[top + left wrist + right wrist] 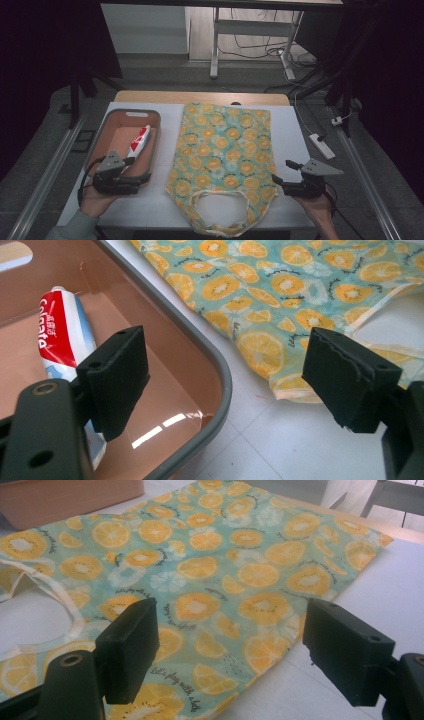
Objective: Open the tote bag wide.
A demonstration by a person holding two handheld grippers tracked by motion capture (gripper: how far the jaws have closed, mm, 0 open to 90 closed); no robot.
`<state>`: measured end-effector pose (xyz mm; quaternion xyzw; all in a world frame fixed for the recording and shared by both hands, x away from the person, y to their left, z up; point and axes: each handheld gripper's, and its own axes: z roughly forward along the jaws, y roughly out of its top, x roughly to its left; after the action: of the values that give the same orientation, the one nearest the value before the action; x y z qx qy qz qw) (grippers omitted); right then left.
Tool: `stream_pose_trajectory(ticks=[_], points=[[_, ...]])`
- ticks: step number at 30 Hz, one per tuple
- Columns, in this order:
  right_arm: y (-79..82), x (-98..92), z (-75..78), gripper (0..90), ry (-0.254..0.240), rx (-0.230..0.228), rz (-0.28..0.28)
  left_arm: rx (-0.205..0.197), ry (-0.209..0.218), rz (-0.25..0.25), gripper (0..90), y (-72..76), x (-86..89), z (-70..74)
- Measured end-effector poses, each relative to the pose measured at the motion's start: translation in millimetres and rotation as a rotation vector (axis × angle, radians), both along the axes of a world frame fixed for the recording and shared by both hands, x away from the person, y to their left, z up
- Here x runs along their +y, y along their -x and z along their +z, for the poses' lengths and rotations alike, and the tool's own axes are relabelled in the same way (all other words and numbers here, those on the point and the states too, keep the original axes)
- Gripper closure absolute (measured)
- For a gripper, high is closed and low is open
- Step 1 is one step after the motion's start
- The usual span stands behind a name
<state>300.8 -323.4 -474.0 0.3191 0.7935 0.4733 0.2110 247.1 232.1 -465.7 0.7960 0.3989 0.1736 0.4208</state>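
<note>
Two grippers hover low at the near edge of the bench, both released, nothing between their jaws. Left gripper (pixel 131 175) sits over the near right corner of the pink tray (pixel 103 131); in the left gripper view one jaw hangs inside the tray, the other outside over bare white cover. Right gripper (pixel 283 173) is just beside the near right edge of the fruit-print bag (pixel 222 150), jaws straddling that edge in the right gripper view.

Bag lies flat, long axis running away from the person; open mouth and pale-trimmed handle loop (pixel 220 227) point toward the near edge, closed bottom toward the far edge. Handle end slightly overhangs the near bench edge.

Toothpaste tube (pixel 139 141) lies inside the tray, left of the bag, long axis roughly parallel to the bag's, tilted a little; which end bears the cap I cannot tell.

Open room: narrow white strip between bag and tray, wider strip right of the bag.

Surface: white cover (pixel 292 130) over a wooden bench; far wooden edge shows beyond the bag. Grey floor, cables and a power strip (pixel 321 145) right of the bag, dark surroundings
</note>
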Motion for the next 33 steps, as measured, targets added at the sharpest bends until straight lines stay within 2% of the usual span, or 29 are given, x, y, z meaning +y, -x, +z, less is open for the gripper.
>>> stream_pose_trajectory(ticks=[11, 24, 29, 33], points=[[6.6, -3.6, -0.4, 23.2, 0.004, -0.01, -0.012, -0.013, -0.007, -0.015, 19.5, 0.1, -4.8, 3.4], [7.5, -0.5, -0.6, 23.7, 0.011, -0.01, -0.009, -0.027, -0.036, -0.032, 21.2, 2.8, -10.1, 4.3], [9.4, 0.7, -0.2, 23.7, 0.011, -0.011, -0.005, -0.035, -0.034, -0.06, 21.4, 4.6, -17.2, 9.1], [9.2, 0.5, -0.3, 23.8, 0.008, -0.01, -0.005, -0.033, -0.051, -0.108, 21.6, 4.6, -31.1, 10.9]])
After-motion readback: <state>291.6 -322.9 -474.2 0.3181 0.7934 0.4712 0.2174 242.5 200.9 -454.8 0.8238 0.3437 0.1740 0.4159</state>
